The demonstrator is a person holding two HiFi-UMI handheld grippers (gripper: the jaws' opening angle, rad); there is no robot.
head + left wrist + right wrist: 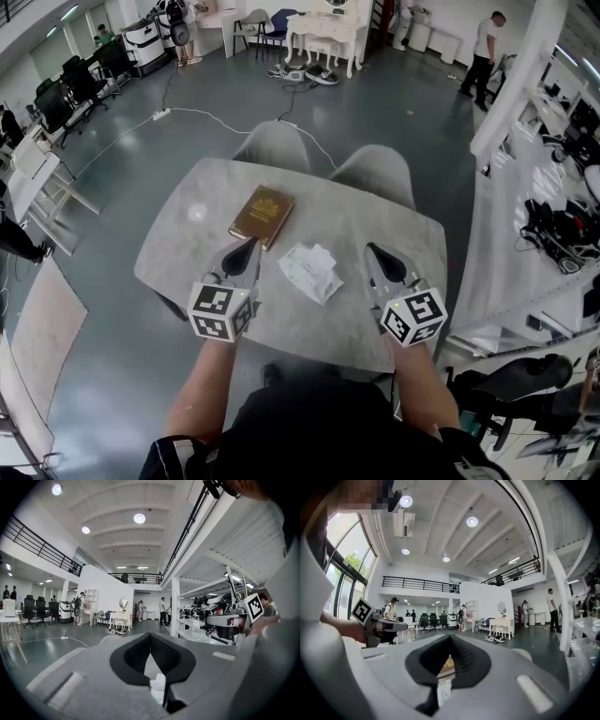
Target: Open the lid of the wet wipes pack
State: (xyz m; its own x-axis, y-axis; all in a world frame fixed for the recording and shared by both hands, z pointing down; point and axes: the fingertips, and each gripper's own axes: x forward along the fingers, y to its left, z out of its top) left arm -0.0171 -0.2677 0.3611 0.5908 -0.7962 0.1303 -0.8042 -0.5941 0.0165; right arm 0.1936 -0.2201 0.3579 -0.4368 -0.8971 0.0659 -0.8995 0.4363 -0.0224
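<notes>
Both my claws are clenched shut with nothing in them. The left claw [251, 246] is just left of the wet wipes pack [310, 272], and the right claw [373, 248] is off to its right, neither touching it. The pack lies mid-tabletop [187, 244], with a brown book [262, 216] right behind it.

The wet wipes pack [310, 272], in the middle of the table [178, 246], is a crumpled white shape, and its lid is too small to make out. The gold print on the book [262, 216], toward the table's far side, cannot be read. The left gripper [251, 246], right gripper [372, 248] and the person's forearms hide parts of the table's near edge. Beyond the far edge, the chairs [277, 145] show only their backs. Each gripper view shows only a sliver of the pack under the jaws.
</notes>
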